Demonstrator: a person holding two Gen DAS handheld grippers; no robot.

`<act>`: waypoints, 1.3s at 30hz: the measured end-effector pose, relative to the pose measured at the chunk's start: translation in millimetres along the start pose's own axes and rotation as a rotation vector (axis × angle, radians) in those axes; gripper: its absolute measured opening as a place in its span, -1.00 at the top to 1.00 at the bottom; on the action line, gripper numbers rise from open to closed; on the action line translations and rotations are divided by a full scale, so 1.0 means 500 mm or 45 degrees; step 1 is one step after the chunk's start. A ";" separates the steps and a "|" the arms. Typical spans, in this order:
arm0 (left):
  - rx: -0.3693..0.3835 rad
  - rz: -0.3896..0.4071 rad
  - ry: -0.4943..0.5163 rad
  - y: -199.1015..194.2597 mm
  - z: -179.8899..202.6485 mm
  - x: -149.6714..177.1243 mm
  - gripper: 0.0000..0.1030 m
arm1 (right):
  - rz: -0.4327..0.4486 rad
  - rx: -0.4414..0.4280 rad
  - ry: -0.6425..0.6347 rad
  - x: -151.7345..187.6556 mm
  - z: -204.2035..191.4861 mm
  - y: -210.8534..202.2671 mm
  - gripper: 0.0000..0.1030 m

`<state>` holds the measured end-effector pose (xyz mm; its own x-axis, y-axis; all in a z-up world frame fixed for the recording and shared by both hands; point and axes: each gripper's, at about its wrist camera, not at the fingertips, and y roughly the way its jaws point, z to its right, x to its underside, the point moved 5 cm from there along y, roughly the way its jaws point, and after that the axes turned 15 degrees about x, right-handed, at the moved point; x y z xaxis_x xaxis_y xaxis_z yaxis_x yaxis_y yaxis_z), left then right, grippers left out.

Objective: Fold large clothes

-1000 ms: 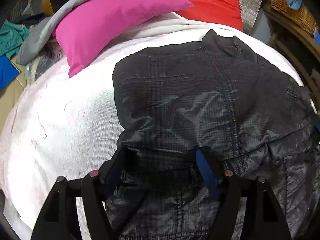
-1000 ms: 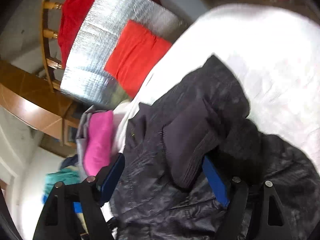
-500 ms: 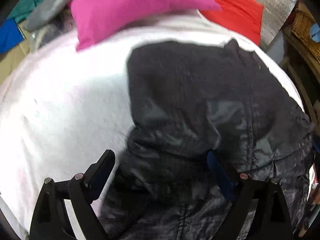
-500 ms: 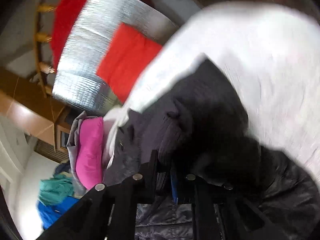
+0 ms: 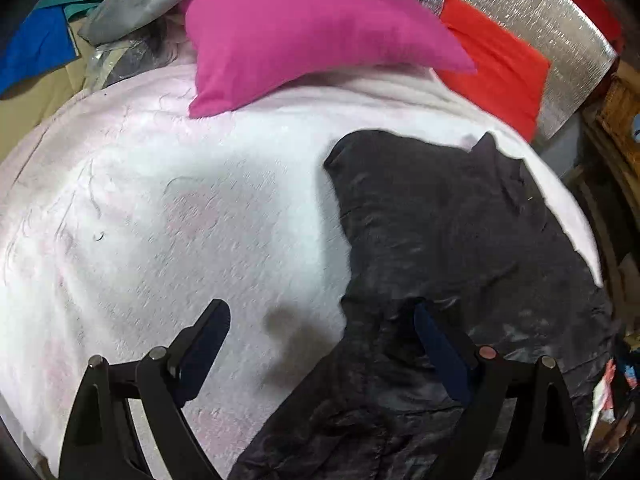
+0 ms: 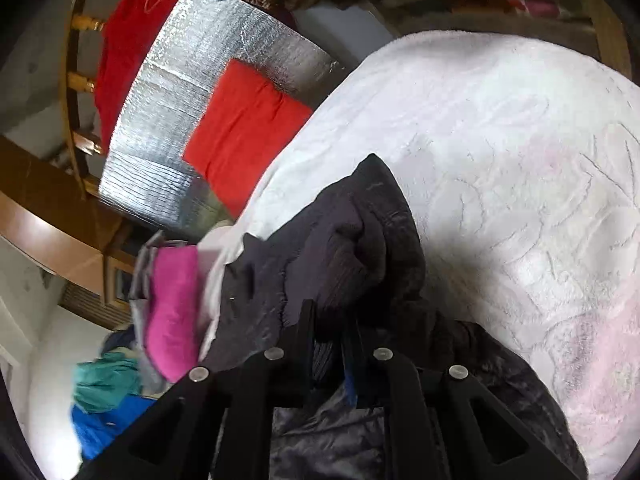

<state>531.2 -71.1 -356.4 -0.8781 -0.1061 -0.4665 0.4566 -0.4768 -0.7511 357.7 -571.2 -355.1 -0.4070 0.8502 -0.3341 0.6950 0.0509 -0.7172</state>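
A large dark quilted jacket lies on a white fleece blanket over a bed. In the left wrist view it fills the right half. My left gripper is open and empty, hovering over the jacket's left edge; one finger is over the blanket, the other over the fabric. In the right wrist view my right gripper is shut on a bunched fold of the jacket, near its ribbed cuff, and holds it lifted above the blanket.
A pink pillow and a red cushion lie at the bed's head against a silver foil panel. Grey, teal and blue clothes are piled at the far left. Wooden furniture stands at right.
My left gripper has moved left off the jacket, so more bare blanket shows. My right gripper has shut on the jacket's fold and lifted it.
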 end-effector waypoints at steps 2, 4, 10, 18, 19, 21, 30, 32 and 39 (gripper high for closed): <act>0.048 -0.009 -0.002 0.006 0.006 -0.004 -0.81 | 0.030 -0.007 0.030 -0.016 0.019 -0.022 -0.09; 0.084 -0.021 -0.009 0.014 0.014 -0.004 -0.81 | 0.087 -0.004 0.060 -0.034 0.039 -0.039 -0.73; 0.245 -0.087 -0.054 0.049 0.030 0.002 -0.81 | 0.047 -0.012 -0.043 -0.058 0.053 -0.018 -0.73; 0.388 -0.140 -0.135 0.074 0.030 0.012 -0.55 | -0.194 0.088 -0.184 -0.010 0.045 0.104 -0.38; 0.408 -0.145 -0.139 0.077 0.032 0.012 -0.26 | -0.200 0.086 -0.191 -0.004 0.044 0.110 -0.06; 0.424 -0.160 -0.149 0.085 0.031 0.014 -0.17 | -0.233 0.076 -0.181 0.006 0.044 0.121 0.13; 0.391 -0.077 -0.060 0.070 0.055 -0.008 0.23 | -0.055 0.053 -0.271 0.021 -0.013 0.029 0.52; 0.402 -0.050 -0.029 0.062 0.065 -0.017 0.27 | -0.018 0.027 -0.275 0.025 -0.021 -0.004 0.52; 0.378 -0.087 -0.016 0.087 0.056 -0.023 0.14 | -0.113 0.084 -0.163 0.034 0.033 0.013 0.53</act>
<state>557.1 -115.3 -370.5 -0.9081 -0.0749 -0.4120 0.3362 -0.7171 -0.6106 345.7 -564.7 -375.6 -0.5404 0.7699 -0.3395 0.6139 0.0849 -0.7848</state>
